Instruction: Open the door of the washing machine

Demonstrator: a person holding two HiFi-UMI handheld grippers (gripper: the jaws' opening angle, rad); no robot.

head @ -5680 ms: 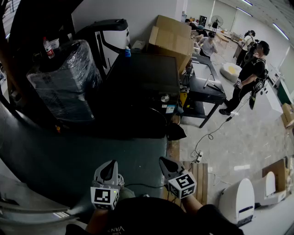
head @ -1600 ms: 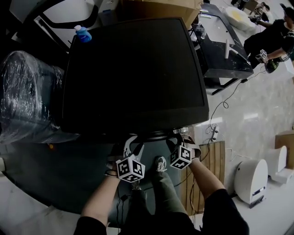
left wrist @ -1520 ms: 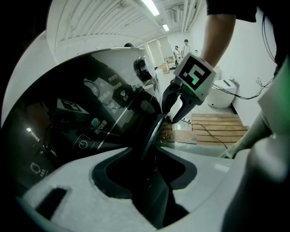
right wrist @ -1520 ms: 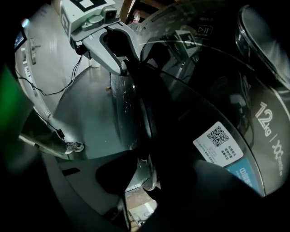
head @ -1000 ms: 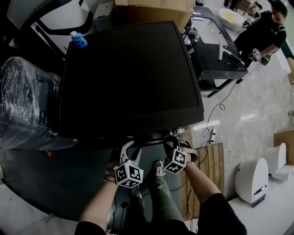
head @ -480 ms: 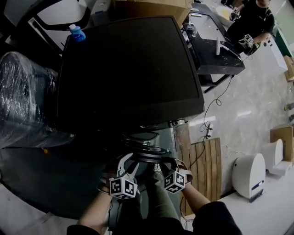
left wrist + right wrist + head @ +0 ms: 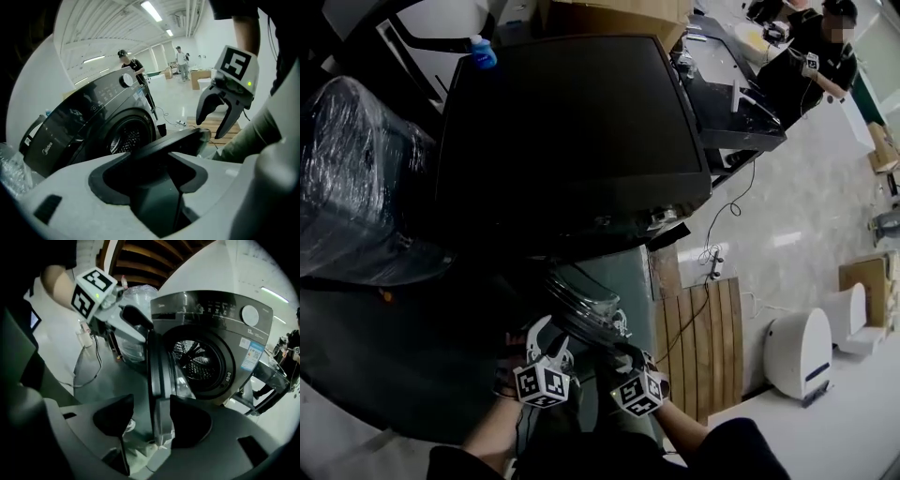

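The dark washing machine [image 7: 572, 131] fills the head view from above, and its drum opening [image 7: 199, 359] stands uncovered. The round door [image 7: 581, 305] is swung out toward me. Its rim [image 7: 159, 380] runs edge-on between the jaws of both grippers. My left gripper [image 7: 548, 336] and right gripper [image 7: 630, 354] sit side by side at the door's outer edge. Both have just been opening, and the pads stand wide around the rim without pressing on it. In the left gripper view the door rim [image 7: 187, 140] crosses the jaws and the right gripper [image 7: 213, 129] hangs open beyond it.
A plastic-wrapped appliance [image 7: 356, 178] stands left of the machine, a blue bottle [image 7: 483, 52] at its back corner. A wooden pallet [image 7: 703, 347], a cable [image 7: 712, 253] and a white appliance [image 7: 792, 352] lie to the right. A person [image 7: 811, 56] stands by a black table [image 7: 741, 112].
The door has swung out from the machine's front toward me. Both grippers have drawn back down the picture with its rim, and their jaws stand wider.
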